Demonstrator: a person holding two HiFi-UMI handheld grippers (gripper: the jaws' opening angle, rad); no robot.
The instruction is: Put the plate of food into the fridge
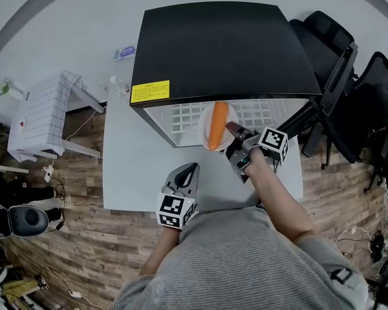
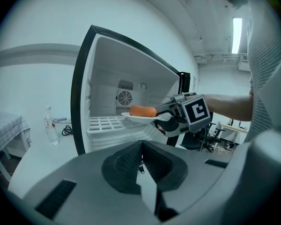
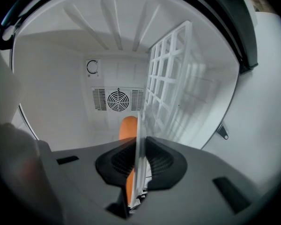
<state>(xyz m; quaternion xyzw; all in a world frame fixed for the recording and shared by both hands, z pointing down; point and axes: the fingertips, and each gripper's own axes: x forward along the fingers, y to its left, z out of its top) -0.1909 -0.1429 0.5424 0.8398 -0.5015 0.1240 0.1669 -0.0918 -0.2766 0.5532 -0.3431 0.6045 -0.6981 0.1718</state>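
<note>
Noted, nearest the body, the left gripper [image 1: 189,170] hanging above the white worktop [image 1: 129,173], jaws pressed together with nothing between them. Saw, just beyond and to its right, the right gripper [image 1: 233,130] clamped on the near rim of the plate [image 1: 204,133], biting the thin edge from both faces. Found the plate at the mouth of the open fridge [image 1: 220,44], over the front of the white wire shelf [image 1: 181,116] and roughly level with it; could not tell whether it touched the wires. Counted one piece of food [image 1: 218,125] on it, orange, long and rounded, lying loose along the middle. Judged the plate stiff and fairly light, smooth enough to slide in a pinch, and breakable if dropped; could not tell its material. Judged the rim the only sound place to take hold, with the far side hanging unsupported, so any tilt would lever against the grip and let the food roll. Favoured a level carry and a gentle setting-down well back on the shelf. Made out, farthest in, a round fan grille [image 3: 117,100] at the back of the fridge.
</note>
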